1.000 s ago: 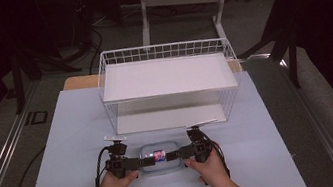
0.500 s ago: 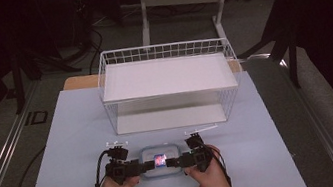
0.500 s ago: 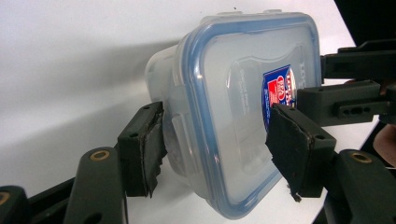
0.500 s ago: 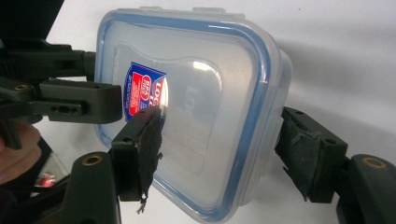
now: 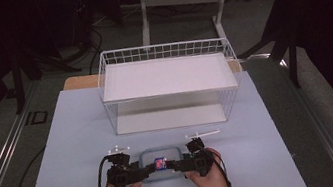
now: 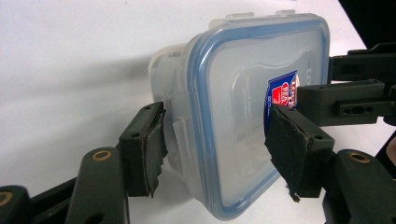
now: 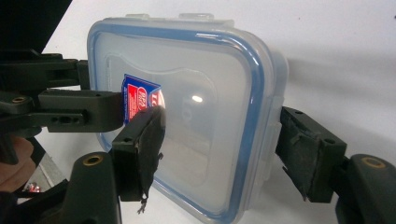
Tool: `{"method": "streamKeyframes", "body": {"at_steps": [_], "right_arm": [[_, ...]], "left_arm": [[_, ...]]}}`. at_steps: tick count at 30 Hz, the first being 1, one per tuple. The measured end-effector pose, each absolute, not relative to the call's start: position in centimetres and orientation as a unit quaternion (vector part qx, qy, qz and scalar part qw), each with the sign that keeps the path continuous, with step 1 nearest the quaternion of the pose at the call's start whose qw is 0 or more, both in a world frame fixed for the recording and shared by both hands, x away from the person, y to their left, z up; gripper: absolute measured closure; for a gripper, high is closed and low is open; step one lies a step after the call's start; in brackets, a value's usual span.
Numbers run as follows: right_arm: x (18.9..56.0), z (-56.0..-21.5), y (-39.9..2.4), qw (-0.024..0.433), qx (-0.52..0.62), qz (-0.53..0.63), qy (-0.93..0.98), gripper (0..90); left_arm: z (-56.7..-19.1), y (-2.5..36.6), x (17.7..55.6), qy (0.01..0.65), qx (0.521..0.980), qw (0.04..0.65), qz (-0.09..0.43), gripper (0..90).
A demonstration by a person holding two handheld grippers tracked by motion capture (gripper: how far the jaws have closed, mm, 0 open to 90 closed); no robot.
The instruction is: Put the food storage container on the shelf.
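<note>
Dark room, grey floor, white table

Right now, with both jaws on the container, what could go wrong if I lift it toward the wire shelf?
The left gripper, whose jaws have just been closing, and the right gripper each pinch one end of the plastic container across lid and underside; uneven lifting could twist it loose. The lid is smooth, so the pads may slide. The wire shelf stands close ahead; the container could catch its front edge.

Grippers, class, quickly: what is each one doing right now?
Left gripper: jaws have just been closing, now shut on the container.
Right gripper: shut on the container's other end.
</note>
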State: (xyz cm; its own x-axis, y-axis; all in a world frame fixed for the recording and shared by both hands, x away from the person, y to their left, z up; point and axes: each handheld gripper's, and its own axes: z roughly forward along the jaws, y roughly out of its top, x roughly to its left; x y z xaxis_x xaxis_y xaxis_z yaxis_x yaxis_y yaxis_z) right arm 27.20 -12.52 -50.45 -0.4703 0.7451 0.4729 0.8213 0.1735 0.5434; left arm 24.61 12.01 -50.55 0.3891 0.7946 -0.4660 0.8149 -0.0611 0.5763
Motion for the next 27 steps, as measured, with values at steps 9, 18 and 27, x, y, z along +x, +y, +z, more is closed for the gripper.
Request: {"method": "streamKeyframes", "body": {"at_steps": [9, 18, 27], "right_arm": [[28.4, -48.7, -13.4, 0.024, -0.514, -0.402, -0.757, 33.0], [30.8, -47.3, -15.6, 0.020, -0.524, -0.438, -0.730, 33.0], [32.9, -47.2, -16.7, 0.002, -0.534, -0.433, -0.726, 32.7]], "left_arm": [[-48.8, 11.2, 26.7, 0.541, 0.723, 0.429, -0.003, 40.9], [-47.0, 9.8, 29.6, 0.523, 0.716, 0.462, 0.018, 44.2], [-47.5, 8.5, 32.1, 0.518, 0.720, 0.462, 0.011, 43.9]]}}
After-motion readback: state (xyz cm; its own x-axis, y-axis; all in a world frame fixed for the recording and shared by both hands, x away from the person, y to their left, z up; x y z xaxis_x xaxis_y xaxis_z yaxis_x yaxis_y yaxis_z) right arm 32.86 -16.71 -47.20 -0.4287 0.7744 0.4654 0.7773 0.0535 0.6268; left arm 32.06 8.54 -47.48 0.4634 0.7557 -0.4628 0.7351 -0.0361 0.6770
